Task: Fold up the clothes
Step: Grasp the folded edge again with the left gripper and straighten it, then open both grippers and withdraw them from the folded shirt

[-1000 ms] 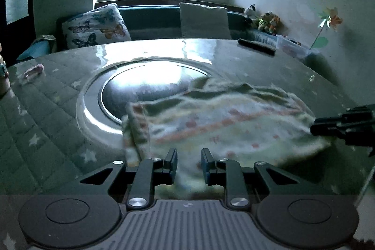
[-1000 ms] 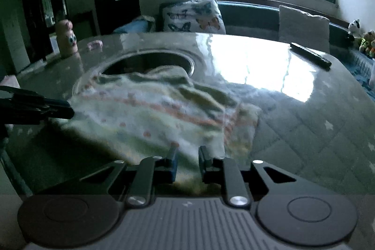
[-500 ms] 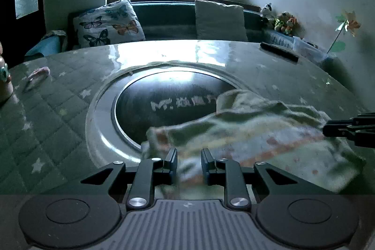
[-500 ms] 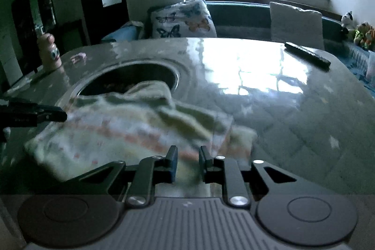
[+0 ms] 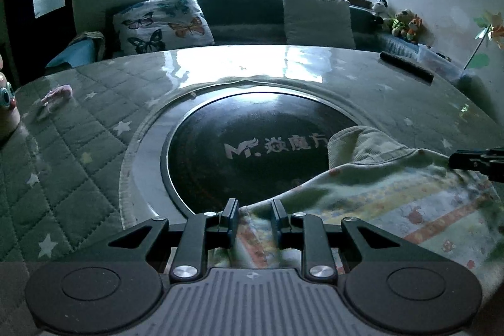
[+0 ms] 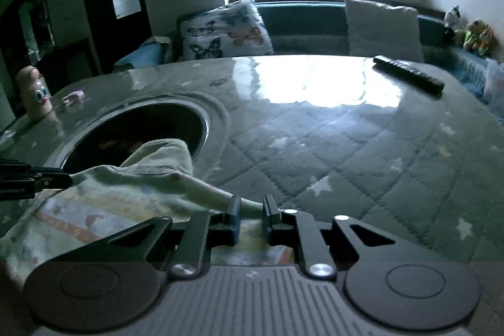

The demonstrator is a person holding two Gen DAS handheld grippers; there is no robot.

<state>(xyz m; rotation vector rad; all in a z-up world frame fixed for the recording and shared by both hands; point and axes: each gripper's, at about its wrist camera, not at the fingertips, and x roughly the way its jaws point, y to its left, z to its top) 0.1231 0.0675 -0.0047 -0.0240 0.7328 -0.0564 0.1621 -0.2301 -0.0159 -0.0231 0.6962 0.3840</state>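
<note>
Dim room, window glare on the round tabletop [image 5: 94,147] with its dark inset hob [image 5: 252,147]. The patterned garment [image 5: 393,194] hangs stretched over the near edge, its long axis running side to side between the tools. The left gripper [image 5: 252,211] pinches cloth at one end; the right gripper [image 6: 250,210] pinches the other. Both sit equally close, so the fold looks set to go forward, away from the person.

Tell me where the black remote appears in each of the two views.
Left wrist view: the remote lies at the upper right, on the table's far edge.
Right wrist view: the remote lies at the upper right, on the glossy tabletop.
Shared landmark: the butterfly pillow.
</note>
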